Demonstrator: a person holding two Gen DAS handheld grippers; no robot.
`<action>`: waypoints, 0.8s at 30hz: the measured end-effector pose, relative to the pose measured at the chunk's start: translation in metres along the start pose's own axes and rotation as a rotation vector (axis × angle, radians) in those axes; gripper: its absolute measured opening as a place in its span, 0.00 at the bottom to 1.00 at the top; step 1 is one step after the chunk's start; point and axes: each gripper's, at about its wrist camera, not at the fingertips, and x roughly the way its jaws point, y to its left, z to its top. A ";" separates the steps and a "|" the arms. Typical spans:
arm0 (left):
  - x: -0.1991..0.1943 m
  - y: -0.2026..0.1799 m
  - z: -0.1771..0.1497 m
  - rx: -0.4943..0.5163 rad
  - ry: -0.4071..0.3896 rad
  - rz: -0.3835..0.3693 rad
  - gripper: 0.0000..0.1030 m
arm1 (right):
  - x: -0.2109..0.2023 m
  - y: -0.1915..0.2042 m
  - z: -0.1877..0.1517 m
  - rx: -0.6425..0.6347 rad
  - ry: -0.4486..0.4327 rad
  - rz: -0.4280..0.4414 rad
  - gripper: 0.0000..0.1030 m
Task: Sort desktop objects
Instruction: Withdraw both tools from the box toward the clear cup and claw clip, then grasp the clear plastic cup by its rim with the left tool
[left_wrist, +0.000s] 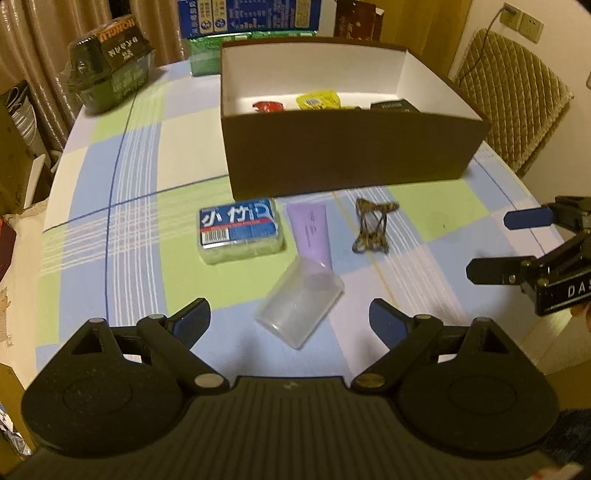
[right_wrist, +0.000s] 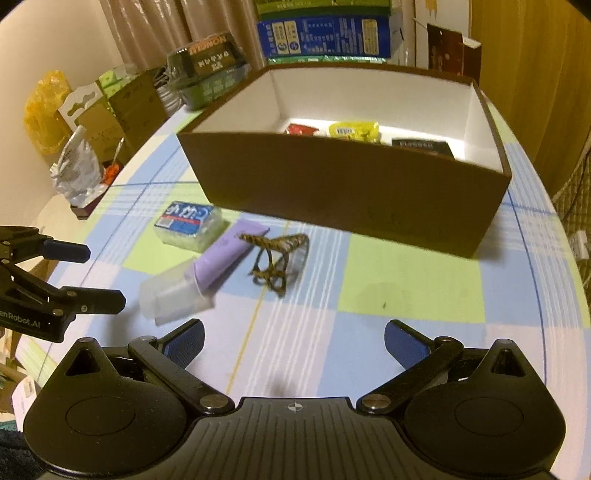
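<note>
A clear plastic cup (left_wrist: 301, 301) lies on its side on the checked tablecloth, just ahead of my left gripper (left_wrist: 290, 317), which is open and holds nothing. Beyond the cup lie a purple tube (left_wrist: 310, 230), a blue-labelled sponge pack (left_wrist: 240, 230) and a brown hair claw (left_wrist: 373, 229). A brown box (left_wrist: 351, 151) behind them holds a red packet (left_wrist: 267, 106), a yellow packet (left_wrist: 317, 99) and a black carton (left_wrist: 393, 106). My right gripper (right_wrist: 294, 334) is open and empty, with the hair claw (right_wrist: 277, 262) ahead of it and the cup (right_wrist: 170, 291) to its left.
A green wrapped package (left_wrist: 110, 62) stands at the table's back left and blue cartons (left_wrist: 251, 14) behind the box. A quilted chair (left_wrist: 513, 92) is at the right. The round table's edge (left_wrist: 55, 192) curves along the left, with bags and boxes (right_wrist: 81, 162) beyond it.
</note>
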 end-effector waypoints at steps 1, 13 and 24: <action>0.001 -0.001 -0.001 0.006 0.001 -0.002 0.88 | 0.002 -0.001 -0.002 0.009 0.006 0.001 0.98; 0.031 -0.008 -0.005 0.106 0.008 -0.041 0.88 | 0.013 -0.015 -0.014 0.081 0.034 -0.054 0.98; 0.061 -0.004 0.005 0.168 0.035 -0.078 0.87 | 0.023 -0.019 -0.014 0.129 0.050 -0.077 0.98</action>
